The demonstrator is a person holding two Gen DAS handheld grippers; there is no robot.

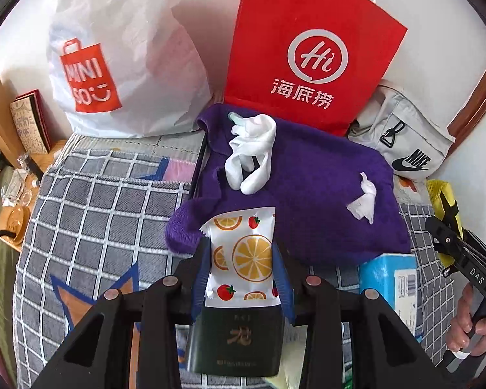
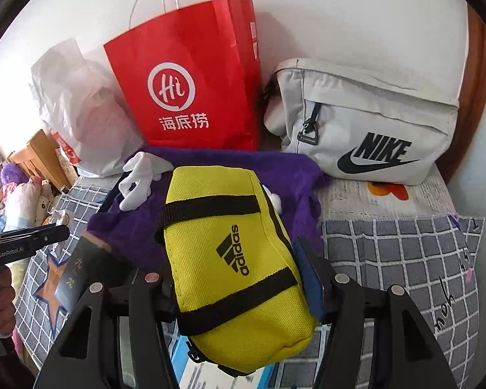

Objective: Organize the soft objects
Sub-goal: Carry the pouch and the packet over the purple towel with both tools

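My left gripper (image 1: 241, 259) is shut on a white tissue pack with orange and tomato prints (image 1: 243, 259), held above a dark green box (image 1: 236, 340). My right gripper (image 2: 236, 259) is shut on a yellow Adidas pouch (image 2: 230, 259). A purple fuzzy cloth (image 1: 307, 194) lies on the bed ahead, also in the right wrist view (image 2: 129, 227). On it lie white socks (image 1: 252, 152), which also show in the right wrist view (image 2: 139, 178), and a crumpled white tissue (image 1: 364, 201).
A red paper bag (image 1: 307, 48) (image 2: 194, 90), a white Miniso plastic bag (image 1: 120, 58) and a grey Nike bag (image 2: 366, 123) stand against the wall. A blue box (image 1: 388, 278) lies on the checked blanket (image 1: 97, 210). A wooden bedside table (image 1: 13, 168) is at left.
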